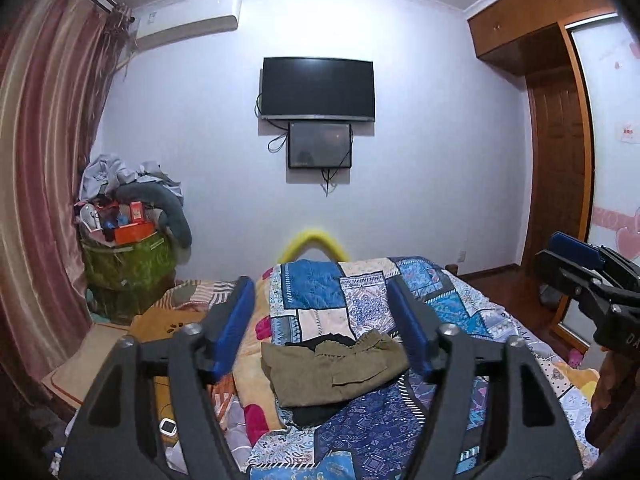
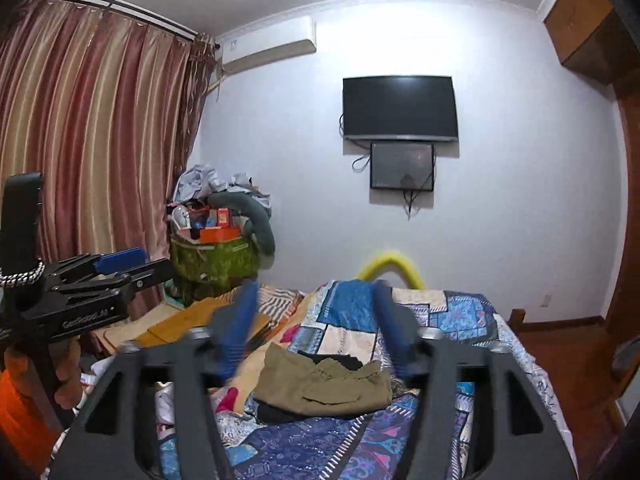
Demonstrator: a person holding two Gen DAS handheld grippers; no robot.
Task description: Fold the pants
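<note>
Pants (image 1: pixel 334 372) folded, lower centre on quilt (image 1: pixel 372 432); left gripper (image 1: pixel 322 326) and right gripper (image 2: pixel 314 328) wide, empty, raised clear — fold likely done.

Patchwork quilt (image 1: pixel 360 280) is covering the bed, blue and cream panels. Dark TV (image 1: pixel 318 88) is hanging on the white wall, smaller dark screen (image 1: pixel 319 145) sitting just below it, cables dangling. Air conditioner (image 1: pixel 186 20) is sitting high near the striped curtain (image 1: pixel 44 152). Green bag (image 1: pixel 128 264) is overflowing with boxes and clothes beside the curtain. Yellow curved piece (image 1: pixel 314 242) is showing behind the quilt. Wooden wardrobe (image 1: pixel 556 160) is standing at right.
</note>
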